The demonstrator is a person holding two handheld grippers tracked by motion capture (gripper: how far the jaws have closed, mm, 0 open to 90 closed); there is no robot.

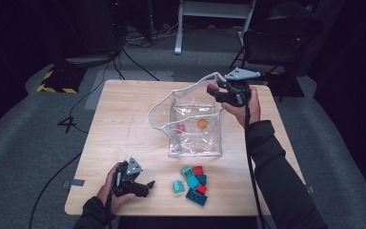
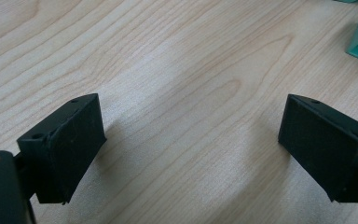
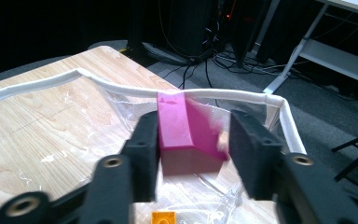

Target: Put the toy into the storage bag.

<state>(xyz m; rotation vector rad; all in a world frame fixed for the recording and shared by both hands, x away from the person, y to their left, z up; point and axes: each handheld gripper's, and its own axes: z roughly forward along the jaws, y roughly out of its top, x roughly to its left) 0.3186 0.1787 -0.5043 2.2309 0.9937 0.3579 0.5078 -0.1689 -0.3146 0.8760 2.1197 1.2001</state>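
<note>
A dark chair (image 1: 281, 40) and cables (image 1: 133, 59) (tangled) on the grey floor (image 1: 24, 129).

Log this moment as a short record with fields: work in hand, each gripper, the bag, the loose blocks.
work: putting toy blocks into a clear bag
right gripper: above the bag's white rim, magenta block between its jaws, touching one pad, gap at the other
left gripper: open, holding nothing, low over the wooden table
in bag: orange block, a red one
loose blocks: teal, blue and red pile in front of the bag

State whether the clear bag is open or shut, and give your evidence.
Open: the bag has its white rim spread wide, and an orange block lies inside.
</note>
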